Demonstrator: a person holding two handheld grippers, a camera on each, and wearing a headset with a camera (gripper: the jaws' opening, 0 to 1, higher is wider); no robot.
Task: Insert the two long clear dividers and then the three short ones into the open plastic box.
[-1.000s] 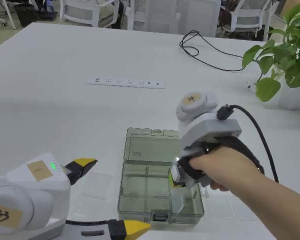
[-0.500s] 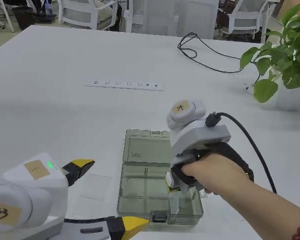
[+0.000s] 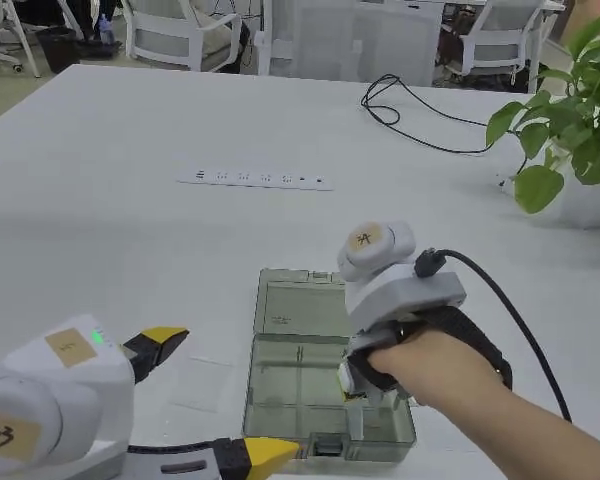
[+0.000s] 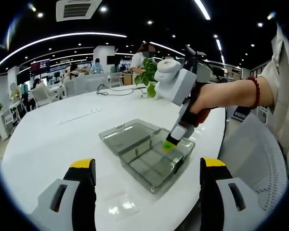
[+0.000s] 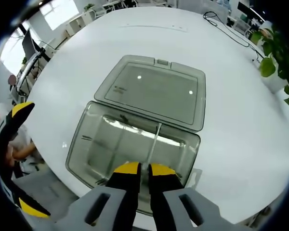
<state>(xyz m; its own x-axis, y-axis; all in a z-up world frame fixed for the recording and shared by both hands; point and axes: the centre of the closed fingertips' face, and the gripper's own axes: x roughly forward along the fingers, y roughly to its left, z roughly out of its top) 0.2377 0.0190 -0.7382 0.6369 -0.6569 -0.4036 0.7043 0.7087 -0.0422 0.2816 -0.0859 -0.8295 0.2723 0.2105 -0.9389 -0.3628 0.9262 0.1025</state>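
Compared with a second ago, the right hand-held gripper (image 3: 352, 385) has been brought slightly lower and nearer the front wall of the box (image 3: 248, 412), though much of the shift is the camera's. Its jaws are closed almost together on the top edge of a clear divider (image 5: 154, 139). That divider is held upright inside the box, running from the front wall toward a long divider (image 5: 135, 129) already set across. The left hand-held gripper (image 4: 147, 163) is held wide open and empty, just in front of the box. A loose divider (image 4: 120, 208) is seen lying flat on the worktop (image 3: 130, 220) beside the box. Such a strip is judged light, thin, stiff and slippery, and likely to crack if twisted. It is best pinched at mid-length along the upper edge and pressed straight down into its slots.
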